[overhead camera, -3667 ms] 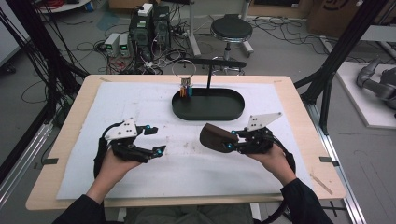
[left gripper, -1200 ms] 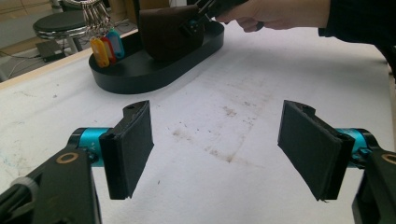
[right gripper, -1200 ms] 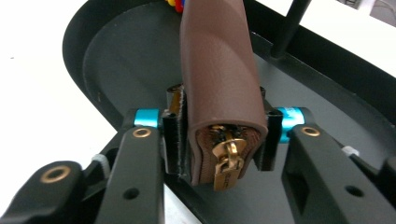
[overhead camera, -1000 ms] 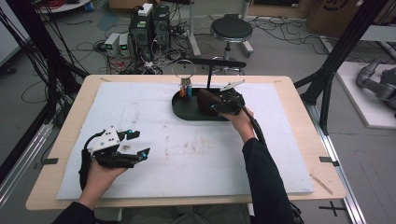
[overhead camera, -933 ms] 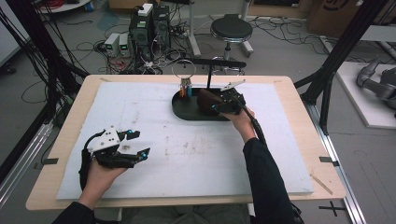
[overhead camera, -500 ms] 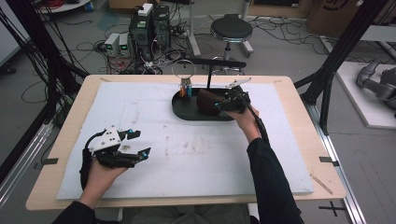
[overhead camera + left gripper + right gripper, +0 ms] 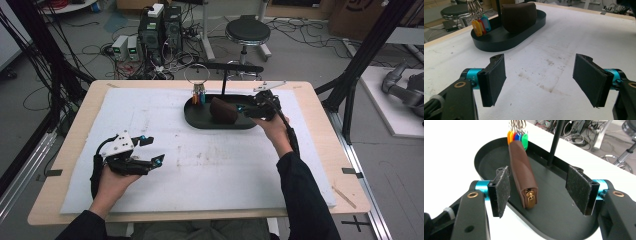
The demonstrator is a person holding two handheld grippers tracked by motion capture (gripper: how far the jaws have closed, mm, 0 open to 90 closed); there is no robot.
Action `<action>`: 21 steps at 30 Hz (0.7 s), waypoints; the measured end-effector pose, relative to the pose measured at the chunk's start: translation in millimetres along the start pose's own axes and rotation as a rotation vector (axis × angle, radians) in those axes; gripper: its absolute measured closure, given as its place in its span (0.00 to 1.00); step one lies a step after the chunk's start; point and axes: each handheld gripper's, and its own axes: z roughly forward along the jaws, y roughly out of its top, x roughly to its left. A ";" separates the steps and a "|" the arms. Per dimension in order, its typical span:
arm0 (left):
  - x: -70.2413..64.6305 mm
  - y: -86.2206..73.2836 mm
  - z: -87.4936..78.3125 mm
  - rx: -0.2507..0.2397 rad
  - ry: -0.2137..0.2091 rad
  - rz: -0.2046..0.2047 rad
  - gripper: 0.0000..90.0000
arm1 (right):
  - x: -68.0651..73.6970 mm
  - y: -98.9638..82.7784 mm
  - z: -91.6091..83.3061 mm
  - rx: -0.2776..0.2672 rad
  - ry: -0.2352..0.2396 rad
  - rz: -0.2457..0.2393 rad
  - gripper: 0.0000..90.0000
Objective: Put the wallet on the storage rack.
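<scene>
A brown zipped pouch (image 7: 223, 110) stands on its edge in the black oval tray (image 7: 220, 125) at the back middle of the table. My right gripper (image 7: 243, 110) hovers just right of it, open; its jaws have just been opening. In the right gripper view the pouch (image 7: 522, 175) lies a little beyond the pads (image 7: 503, 192), zipper end toward me, touching neither, inside the tray (image 7: 486, 152). My left gripper (image 7: 154, 150) rests open over the white mat at the front left. From the left gripper view (image 7: 541, 80), the pouch (image 7: 519, 16) and tray (image 7: 499, 45) lie far ahead.
Coloured key tags (image 7: 199, 95) hang on a ring from a black stand (image 7: 223, 85) rising out of the tray; tags (image 7: 517, 136) sit just behind the pouch. The white mat (image 7: 225, 170) covers most of the wooden table. A stool and cables stand beyond the far edge.
The right gripper carried the pouch from the front of the table into the tray, opened and let go, then drew back to the right and rose. The left gripper stayed put.
</scene>
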 end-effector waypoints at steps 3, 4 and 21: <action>1.3 0.8 1.1 -0.001 0.000 -0.004 0.29 | 0.7 -0.4 -19.4 -0.025 0.005 0.004 0.41; 2.0 1.0 1.1 -0.001 0.003 -0.003 0.29 | 0.8 -1.0 -26.0 -0.036 0.008 0.004 0.41; 14.1 0.3 -1.4 -0.020 0.042 -0.041 0.29 | 4.2 -69.0 -120.8 -0.195 0.006 0.085 0.29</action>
